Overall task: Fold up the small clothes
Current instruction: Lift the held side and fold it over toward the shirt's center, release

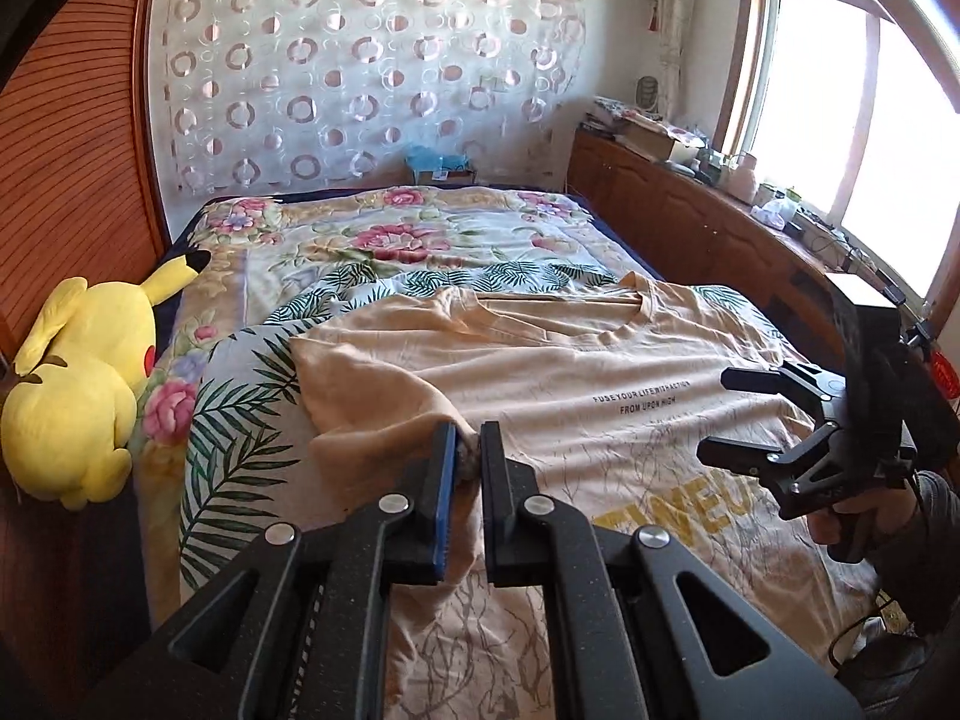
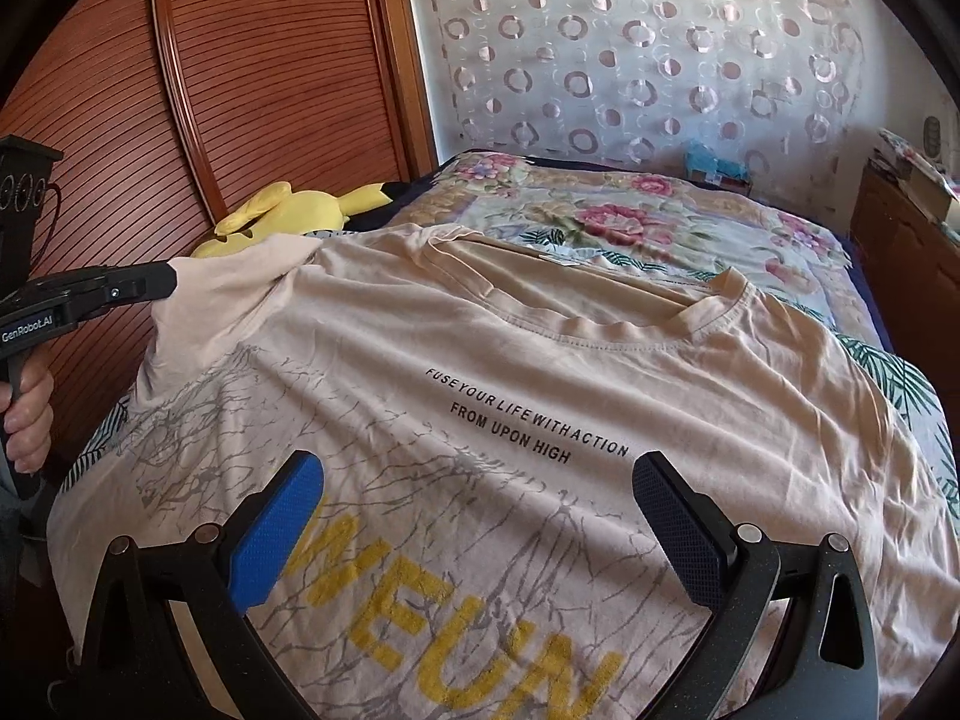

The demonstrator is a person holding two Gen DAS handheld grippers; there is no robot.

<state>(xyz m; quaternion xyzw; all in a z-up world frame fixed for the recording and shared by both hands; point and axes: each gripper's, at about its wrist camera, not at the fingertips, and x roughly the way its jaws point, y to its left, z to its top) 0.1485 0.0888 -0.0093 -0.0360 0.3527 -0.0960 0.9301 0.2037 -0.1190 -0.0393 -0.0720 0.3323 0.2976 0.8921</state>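
One left claw pinches soft peach T-shirt sleeve (bunched); right claw agape.

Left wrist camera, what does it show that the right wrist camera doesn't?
Only the left wrist view shows the bright window and cluttered wooden ledge. Only the right wrist view shows the left hand-held gripper from the side, lifting the T-shirt's sleeve. Both show the peach T-shirt, yellow Pikachu plush, floral bedspread, and open right hand-held gripper.
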